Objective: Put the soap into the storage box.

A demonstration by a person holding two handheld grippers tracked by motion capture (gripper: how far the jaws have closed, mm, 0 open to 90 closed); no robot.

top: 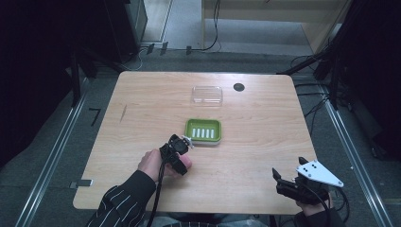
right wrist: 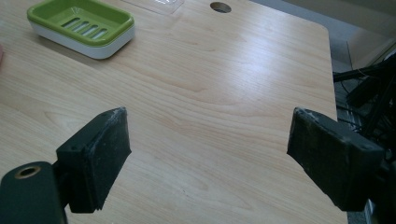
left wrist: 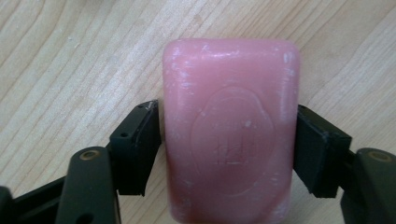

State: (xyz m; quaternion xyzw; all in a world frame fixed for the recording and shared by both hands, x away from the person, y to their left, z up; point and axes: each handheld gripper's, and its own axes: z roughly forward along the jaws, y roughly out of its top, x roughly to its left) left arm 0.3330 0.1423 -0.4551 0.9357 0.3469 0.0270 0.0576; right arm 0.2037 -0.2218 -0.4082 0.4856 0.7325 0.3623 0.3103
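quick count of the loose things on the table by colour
pink: 1, the soap bar
green: 1, the soap dish
clear: 1, the plastic lid
total: 3

No readable text anywhere. The soap (left wrist: 229,140) has an oval stamp pressed into its top face, seen in the left gripper view, with what may be a couple of characters inside it, but they're too soft and shallow to make out. No label, brand or number visible on the dish (top: 203,131), the clear lid (top: 207,95) or the table (top: 265,156).
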